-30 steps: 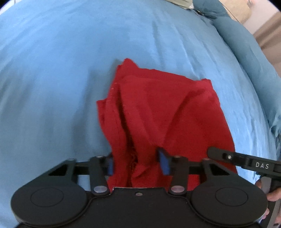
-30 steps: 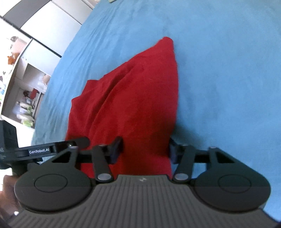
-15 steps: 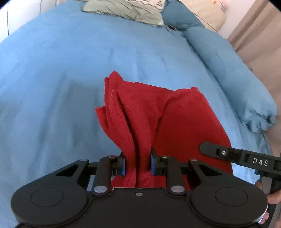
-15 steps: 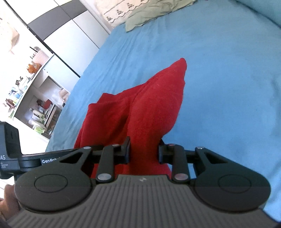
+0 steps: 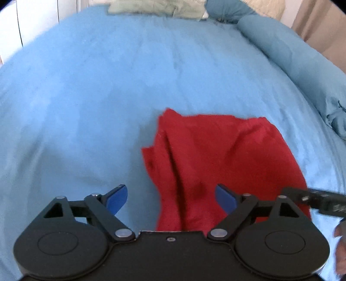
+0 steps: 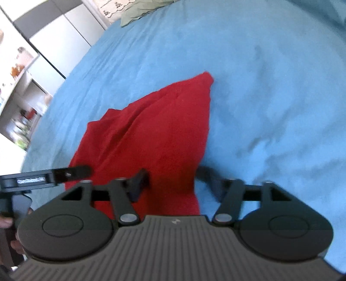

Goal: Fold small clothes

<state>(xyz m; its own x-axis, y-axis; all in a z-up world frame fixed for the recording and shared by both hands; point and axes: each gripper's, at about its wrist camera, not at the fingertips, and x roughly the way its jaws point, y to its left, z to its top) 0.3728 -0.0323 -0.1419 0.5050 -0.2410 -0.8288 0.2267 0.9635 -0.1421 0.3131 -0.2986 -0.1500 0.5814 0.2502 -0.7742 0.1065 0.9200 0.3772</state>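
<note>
While both grippers hang over the blue bed (image 5: 90, 90), their jaws are opening. The left gripper (image 5: 170, 198) is spread wide, its pads clear of the red cloth (image 5: 216, 155) (a rumpled fold lies between them). The right gripper (image 6: 173, 183) also gapes, gripping nothing, over the cloth's near edge. A green pillow (image 5: 155, 8) lies far off.

Figure: Markings on the handheld grippers, both wrist views.
No lettering is legible: the printed label on the left gripper (image 6: 32, 180) and the white characters on the right gripper (image 5: 333, 206) are motion-blurred beyond reading.
</note>
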